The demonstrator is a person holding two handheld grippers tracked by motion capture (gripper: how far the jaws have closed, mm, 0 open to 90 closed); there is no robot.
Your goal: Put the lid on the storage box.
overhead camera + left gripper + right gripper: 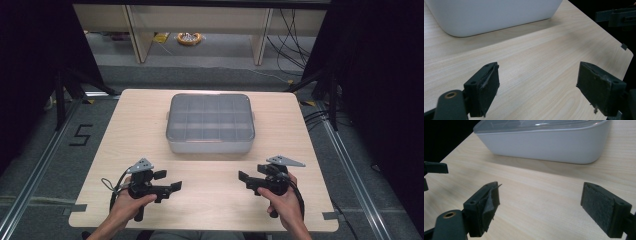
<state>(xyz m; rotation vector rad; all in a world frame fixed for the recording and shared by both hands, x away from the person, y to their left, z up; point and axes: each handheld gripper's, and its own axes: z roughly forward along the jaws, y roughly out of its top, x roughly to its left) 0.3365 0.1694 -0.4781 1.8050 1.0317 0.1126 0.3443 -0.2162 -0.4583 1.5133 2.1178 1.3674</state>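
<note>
A pale grey box (210, 142) with a clear lid over several compartments stands shut in the middle of the wooden table (150, 115). My left gripper (169, 180) is held near the front edge, left of centre, pointing right, with its jaws open and nothing between them. My right gripper (245, 181) faces it from the right, also open and holding nothing. In the left gripper view the box (494, 15) lies beyond the left gripper (537, 75), and the right gripper (619, 16) shows at the top right. In the right gripper view the box (549, 145) lies ahead of the right gripper (540, 195).
Bare wood separates the two grippers and the box. The table's right corner (629, 51) is close to the left gripper's line. On the floor are a taped figure five (80, 134), a yellow coil (189, 38), shelf legs and cables (292, 45).
</note>
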